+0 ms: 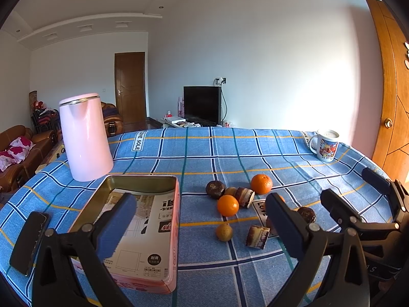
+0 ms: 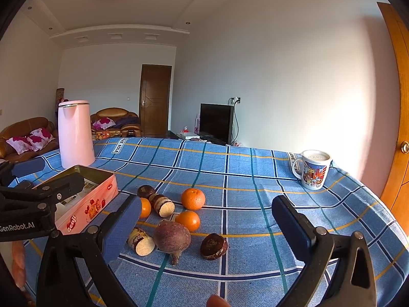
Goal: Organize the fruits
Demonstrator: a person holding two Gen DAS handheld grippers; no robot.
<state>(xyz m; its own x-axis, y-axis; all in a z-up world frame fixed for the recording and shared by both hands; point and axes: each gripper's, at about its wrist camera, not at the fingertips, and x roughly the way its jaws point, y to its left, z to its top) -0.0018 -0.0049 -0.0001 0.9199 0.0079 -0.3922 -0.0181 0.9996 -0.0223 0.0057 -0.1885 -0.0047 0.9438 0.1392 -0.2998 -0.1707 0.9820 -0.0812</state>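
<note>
Loose fruit lies mid-table on the blue checked cloth: oranges [image 1: 227, 205] [image 1: 261, 184] [image 2: 193, 199] [image 2: 188, 220], dark round fruits [image 1: 215, 189] [image 2: 213, 246], cut stalk pieces with pale ends [image 1: 257, 236] [image 2: 162, 204], a small yellowish fruit [image 1: 224, 232] and a purple root [image 2: 171, 238]. To their left stands an open pink tin box [image 1: 143, 230] [image 2: 89, 204] lined with printed paper. My left gripper [image 1: 200, 202] hangs open, one finger over the tin, the other over the fruit. My right gripper [image 2: 207, 203] [image 1: 352, 189] is open above the fruit, holding nothing.
A pink kettle [image 1: 85, 138] [image 2: 74, 133] stands behind the tin. A printed mug [image 1: 326, 144] [image 2: 313, 170] sits at the far right corner. A dark phone [image 1: 29, 243] lies at the left edge. A wooden door is on the right.
</note>
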